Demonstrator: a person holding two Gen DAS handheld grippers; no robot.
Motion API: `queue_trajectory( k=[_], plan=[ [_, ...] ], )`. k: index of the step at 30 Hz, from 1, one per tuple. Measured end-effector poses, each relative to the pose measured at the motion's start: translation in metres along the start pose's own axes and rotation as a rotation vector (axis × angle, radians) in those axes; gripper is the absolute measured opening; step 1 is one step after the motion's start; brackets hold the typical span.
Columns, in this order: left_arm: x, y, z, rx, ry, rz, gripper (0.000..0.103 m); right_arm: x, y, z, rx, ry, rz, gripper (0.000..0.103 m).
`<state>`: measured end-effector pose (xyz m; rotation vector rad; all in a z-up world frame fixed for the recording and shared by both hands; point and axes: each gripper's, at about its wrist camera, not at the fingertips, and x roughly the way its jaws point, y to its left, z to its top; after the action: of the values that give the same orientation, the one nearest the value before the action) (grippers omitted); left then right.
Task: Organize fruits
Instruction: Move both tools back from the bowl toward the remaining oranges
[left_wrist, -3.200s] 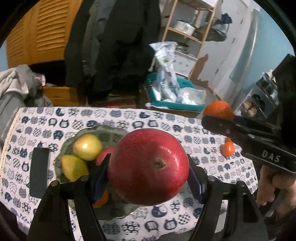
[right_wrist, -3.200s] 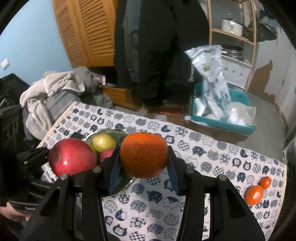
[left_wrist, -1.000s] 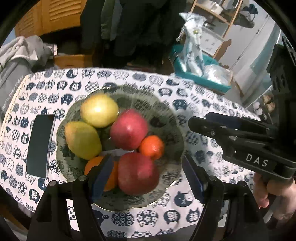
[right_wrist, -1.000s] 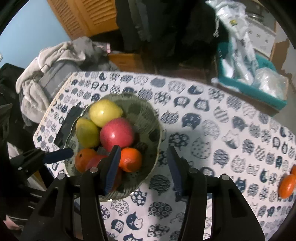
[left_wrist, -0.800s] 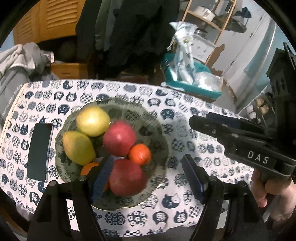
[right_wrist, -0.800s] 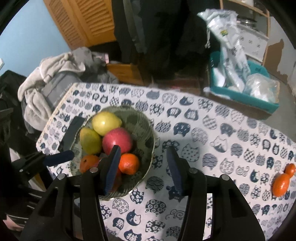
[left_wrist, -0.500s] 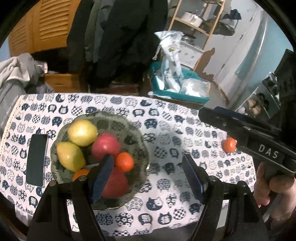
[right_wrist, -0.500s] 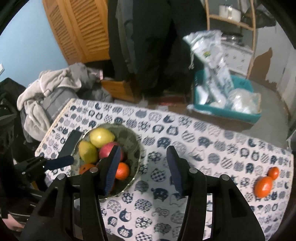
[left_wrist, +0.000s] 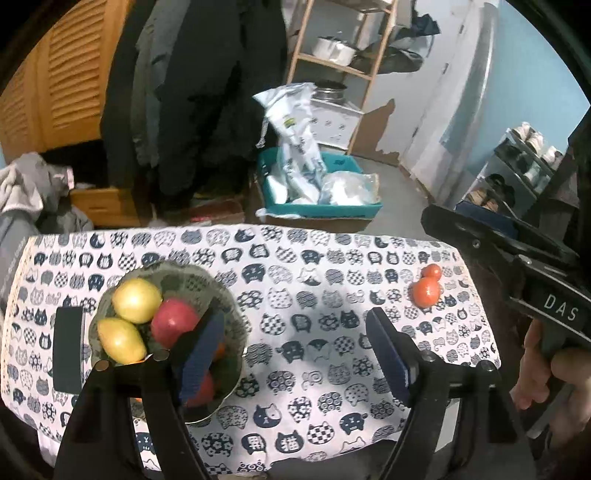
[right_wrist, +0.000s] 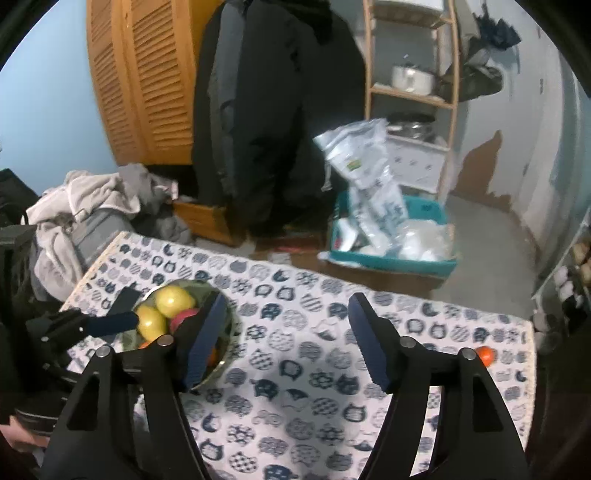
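A green patterned bowl (left_wrist: 221, 306) on the left of the cat-print table holds yellow fruits (left_wrist: 136, 300), a red apple (left_wrist: 173, 326), another red apple and oranges partly hidden behind my left finger. The bowl also shows in the right wrist view (right_wrist: 221, 321). Two small oranges (left_wrist: 426, 290) lie loose near the table's right edge; one shows in the right wrist view (right_wrist: 484, 353). My left gripper (left_wrist: 295, 350) is open and empty, high above the table. My right gripper (right_wrist: 286, 343) is open and empty, also raised; it shows in the left wrist view (left_wrist: 498, 251).
A black phone (left_wrist: 68, 349) lies left of the bowl. Beyond the table stand a teal bin (left_wrist: 317, 206) of plastic bags, hanging dark coats, a wooden shelf rack (right_wrist: 410, 85) and a pile of clothes (right_wrist: 85, 221) at the left.
Both grippers let go of their fruit, the red apple and the orange, into the bowl. Both have since lifted up and back from the bowl, open and empty.
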<state>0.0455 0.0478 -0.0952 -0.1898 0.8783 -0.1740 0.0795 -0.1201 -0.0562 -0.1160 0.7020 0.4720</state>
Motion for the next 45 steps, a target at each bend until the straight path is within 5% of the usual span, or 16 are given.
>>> queue_trajectory(
  k=[13,33,45],
  plan=[
    [0.012,-0.064,0.009,0.103,0.007,-0.035,0.086,-0.039,-0.063,-0.019,0.065,-0.038,-0.115,0.075],
    [0.064,-0.16,0.009,0.232,0.112,-0.088,0.086,-0.061,-0.185,-0.067,0.225,0.018,-0.274,0.075],
    [0.108,-0.209,0.012,0.309,0.195,-0.12,0.086,-0.053,-0.236,-0.077,0.3,0.088,-0.263,0.075]
  ],
)
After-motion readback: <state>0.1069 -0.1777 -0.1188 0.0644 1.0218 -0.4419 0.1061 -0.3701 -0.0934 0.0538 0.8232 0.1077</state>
